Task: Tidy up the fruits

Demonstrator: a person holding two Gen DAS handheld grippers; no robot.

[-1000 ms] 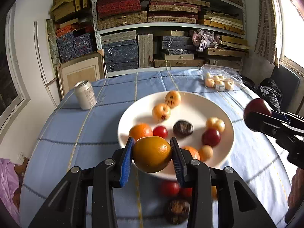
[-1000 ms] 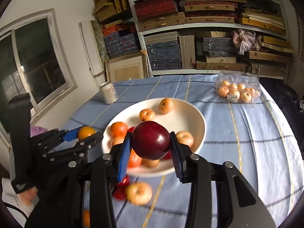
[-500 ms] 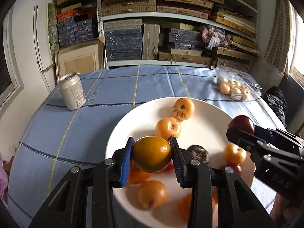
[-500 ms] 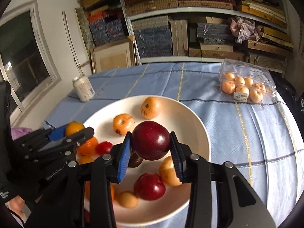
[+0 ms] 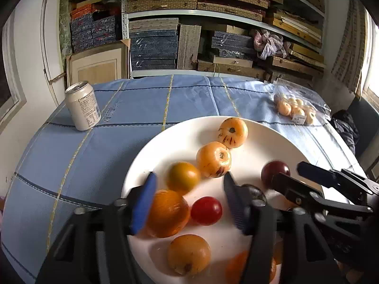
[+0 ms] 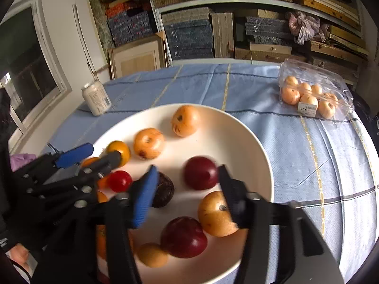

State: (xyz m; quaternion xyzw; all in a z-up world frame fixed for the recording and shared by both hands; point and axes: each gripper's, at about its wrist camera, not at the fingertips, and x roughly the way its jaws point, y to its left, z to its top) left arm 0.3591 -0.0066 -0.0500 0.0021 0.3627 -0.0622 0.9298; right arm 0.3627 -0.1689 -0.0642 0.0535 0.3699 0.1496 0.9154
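Since a second ago both tongs have come down over the white plate (image 5: 180, 139) and let go of their fruit: the left tongs (image 5: 189, 189), which were clamped on a yellow-orange fruit (image 5: 183, 177), and the right tongs (image 6: 187, 179), which were clamped on a dark red plum (image 6: 200, 172), now have their jaws opening. Each fruit sits on the plate between the parted pads, and no pad presses on it.

On the plate, just nearer than the left tongs' fruit, lie a large orange (image 5: 167, 213) and a small red fruit (image 5: 206, 210), and nearer still another orange-coloured fruit (image 5: 189, 254) close to the near rim. Beyond it, toward the plate's middle and far side, are two pale orange fruits with dark marks (image 5: 214, 159) (image 5: 233, 132). A dark, almost black fruit (image 6: 163, 190) lies just left of the released plum, partly hidden by the right tongs' blue pad. Nearer than the plum are a speckled orange fruit (image 6: 214, 214), a second dark red plum (image 6: 183, 236) touching it, and a small orange fruit (image 6: 151, 254) by the near rim. The fruits crowd the near half of the plate, so the two tongs stand close side by side over it.

The plate rests on the surface under a blue checked cloth (image 5: 99, 156). Beyond the plate's left rim stands a pale drinks can (image 5: 83, 106), upright. Beyond its right rim lies a clear plastic pack of small orange fruits (image 6: 312, 95). Behind the surface, shelves (image 5: 213, 14) hold stacked boxes.
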